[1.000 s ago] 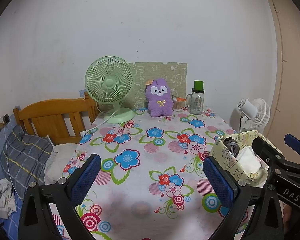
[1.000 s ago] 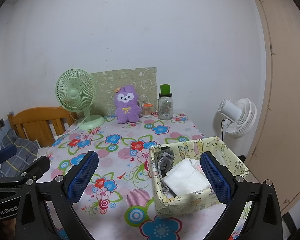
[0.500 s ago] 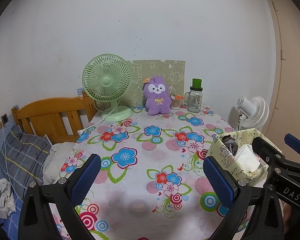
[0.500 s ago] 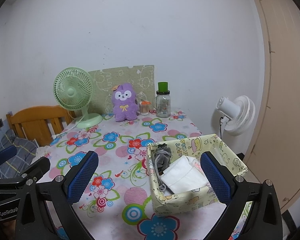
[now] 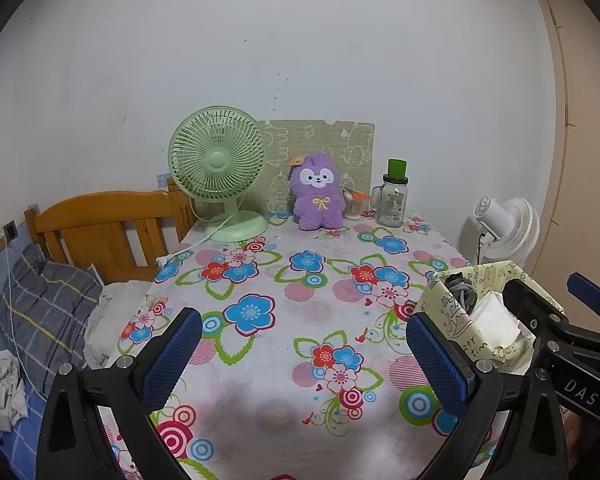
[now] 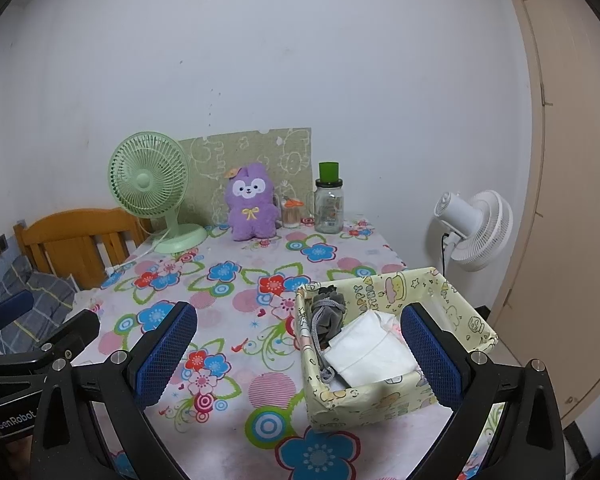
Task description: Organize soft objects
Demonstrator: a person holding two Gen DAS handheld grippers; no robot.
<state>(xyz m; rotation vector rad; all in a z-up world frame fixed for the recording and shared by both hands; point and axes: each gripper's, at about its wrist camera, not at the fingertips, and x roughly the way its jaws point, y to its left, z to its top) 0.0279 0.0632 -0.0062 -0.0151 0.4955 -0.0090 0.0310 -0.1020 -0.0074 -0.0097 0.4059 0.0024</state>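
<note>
A purple plush toy (image 5: 318, 196) (image 6: 252, 202) sits upright at the far end of the floral tablecloth (image 5: 292, 304). A yellow patterned box (image 6: 384, 340) (image 5: 460, 312) stands at the table's near right and holds a grey drawstring pouch (image 6: 327, 314) and a white folded cloth (image 6: 370, 354). My left gripper (image 5: 300, 360) is open and empty above the near table edge. My right gripper (image 6: 300, 354) is open and empty, its right finger over the box.
A green desk fan (image 5: 220, 172) with a white cord stands at the far left. A glass jar with a green lid (image 5: 394, 198) and a small cup (image 5: 354, 208) stand beside the plush. A white floor fan (image 6: 474, 228) is right; a wooden bed headboard (image 5: 100, 232) is left.
Both grippers have drawn back and risen slightly, so the table and box sit lower and farther in view. Both stay open and empty.
</note>
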